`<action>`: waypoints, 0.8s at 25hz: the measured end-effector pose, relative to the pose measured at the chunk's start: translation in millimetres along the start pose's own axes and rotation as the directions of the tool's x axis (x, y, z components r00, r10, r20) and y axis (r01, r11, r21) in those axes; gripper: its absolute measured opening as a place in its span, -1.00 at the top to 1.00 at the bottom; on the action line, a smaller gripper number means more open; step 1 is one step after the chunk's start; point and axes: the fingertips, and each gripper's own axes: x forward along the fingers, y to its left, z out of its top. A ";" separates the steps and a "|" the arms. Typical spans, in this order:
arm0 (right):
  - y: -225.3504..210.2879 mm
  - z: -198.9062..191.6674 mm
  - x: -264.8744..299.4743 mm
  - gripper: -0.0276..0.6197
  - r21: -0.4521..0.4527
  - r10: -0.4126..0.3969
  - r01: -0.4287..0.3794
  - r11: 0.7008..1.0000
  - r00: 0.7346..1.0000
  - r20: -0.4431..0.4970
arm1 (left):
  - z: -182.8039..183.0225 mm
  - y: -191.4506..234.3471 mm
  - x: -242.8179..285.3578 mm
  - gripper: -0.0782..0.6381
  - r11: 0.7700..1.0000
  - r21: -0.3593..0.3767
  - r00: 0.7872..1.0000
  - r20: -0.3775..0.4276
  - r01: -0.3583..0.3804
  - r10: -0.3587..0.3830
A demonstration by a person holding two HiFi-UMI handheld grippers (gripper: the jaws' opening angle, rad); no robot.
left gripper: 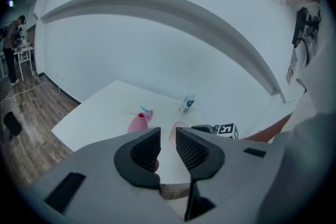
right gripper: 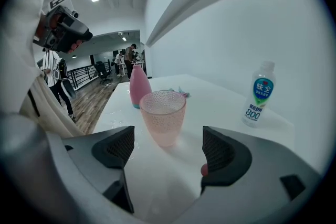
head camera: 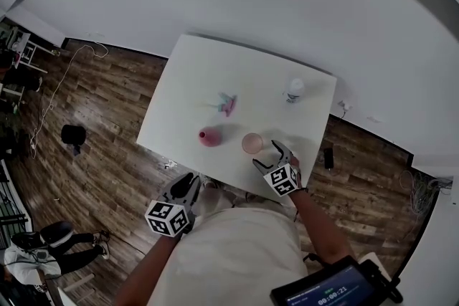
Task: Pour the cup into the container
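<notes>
As the right gripper point(right gripper: 167, 147) gapes, cup point(right gripper: 163, 115) stands ahead.

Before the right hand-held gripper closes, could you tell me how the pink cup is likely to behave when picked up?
The pink cup has a dimpled wall, so it probably won't slip. It tapers to a narrower base, so a nudge near the rim might tip it. It looks thin and translucent, so likely light.
</notes>
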 end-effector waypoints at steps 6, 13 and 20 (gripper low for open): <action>-3.6 -3.4 -1.2 -0.28 0.008 -0.009 0.009 1.000 1.000 0.009 | -1.9 -5.2 4.0 0.52 1.000 0.009 1.000 0.002 0.005 -0.005; -0.7 4.4 10.4 -0.28 -0.020 0.016 -0.015 1.000 1.000 0.009 | -1.9 -3.3 2.4 0.52 1.000 0.009 1.000 0.002 -0.004 0.004; 1.0 12.2 21.6 -0.28 -0.047 0.041 -0.041 0.998 0.999 0.007 | -2.7 -2.3 -0.4 0.52 1.000 0.004 1.000 -0.002 -0.016 0.016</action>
